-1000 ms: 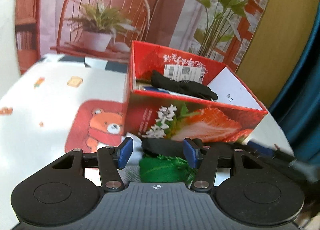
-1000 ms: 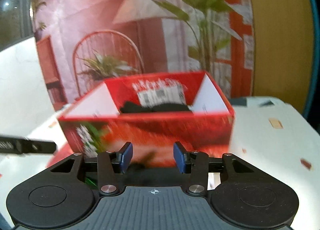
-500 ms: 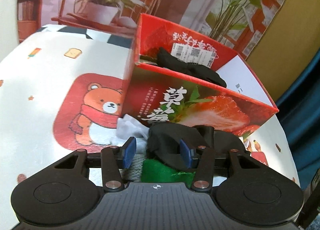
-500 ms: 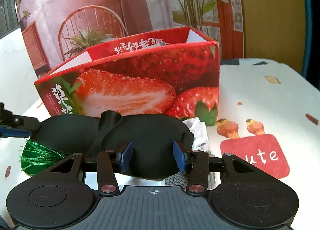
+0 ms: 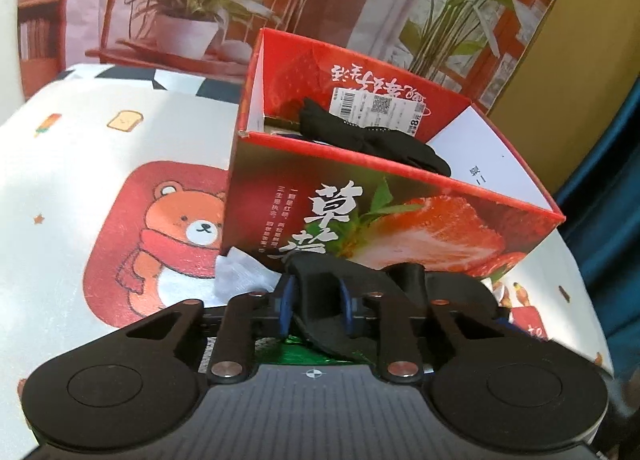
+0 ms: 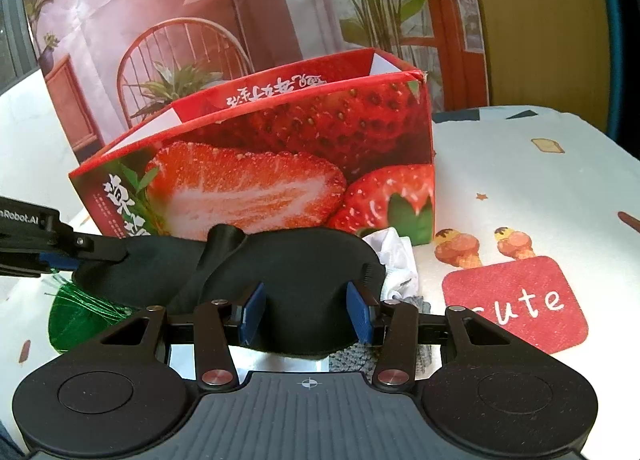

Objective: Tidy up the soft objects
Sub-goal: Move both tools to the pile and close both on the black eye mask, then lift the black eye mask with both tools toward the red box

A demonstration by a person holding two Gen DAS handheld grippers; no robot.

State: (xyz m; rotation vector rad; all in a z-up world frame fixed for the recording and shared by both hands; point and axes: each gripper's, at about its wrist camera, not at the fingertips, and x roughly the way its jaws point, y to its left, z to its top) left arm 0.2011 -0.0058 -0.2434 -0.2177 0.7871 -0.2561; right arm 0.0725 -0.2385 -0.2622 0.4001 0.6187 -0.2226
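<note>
The black eye mask lies just in front of the strawberry box, hiding most of the green yarn and a grey knit piece beneath it. The left gripper has just been closing and pinches the mask's left end. The right gripper stands narrow around the right end; whether its pads press, I cannot tell. A black glove lies inside the box, partly hidden. The tablecloth reads "cute"; the box bears Chinese characters and a barcode label.
</note>
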